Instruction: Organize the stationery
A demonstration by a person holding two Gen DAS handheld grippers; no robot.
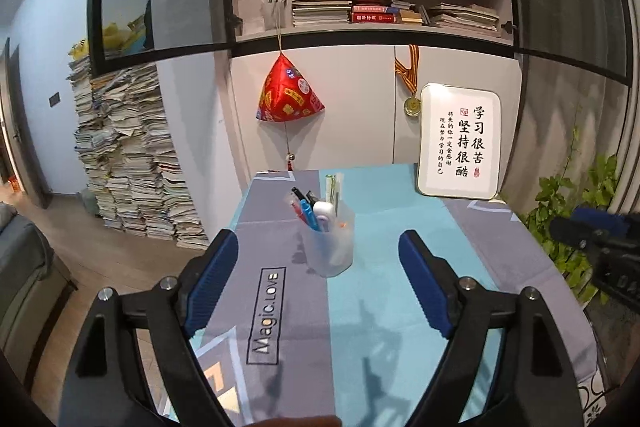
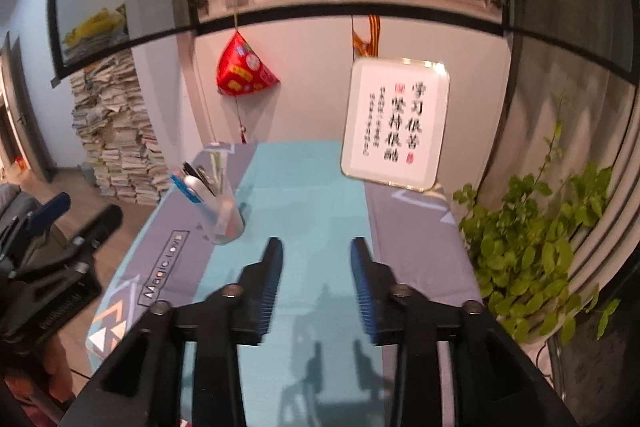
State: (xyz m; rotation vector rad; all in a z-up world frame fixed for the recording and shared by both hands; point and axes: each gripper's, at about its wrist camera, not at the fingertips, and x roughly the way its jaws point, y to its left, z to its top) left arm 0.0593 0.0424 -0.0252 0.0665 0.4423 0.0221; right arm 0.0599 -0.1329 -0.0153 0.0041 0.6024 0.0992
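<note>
Left wrist view: the left tool (image 1: 318, 253) is hanging wide open and empty. The cup (image 1: 328, 243) of pens is standing straight ahead on the bench (image 1: 400, 267), nearer than the half-open, empty right tool (image 2: 316, 259).

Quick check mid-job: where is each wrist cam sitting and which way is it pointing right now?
Left wrist: above the table's near edge, facing the bookshelf wall; open left gripper frames the pen cup; right gripper at the right edge.
Right wrist: further right, same heading; open right gripper over the tablecloth.
Shared: cup, framed sign.
</note>
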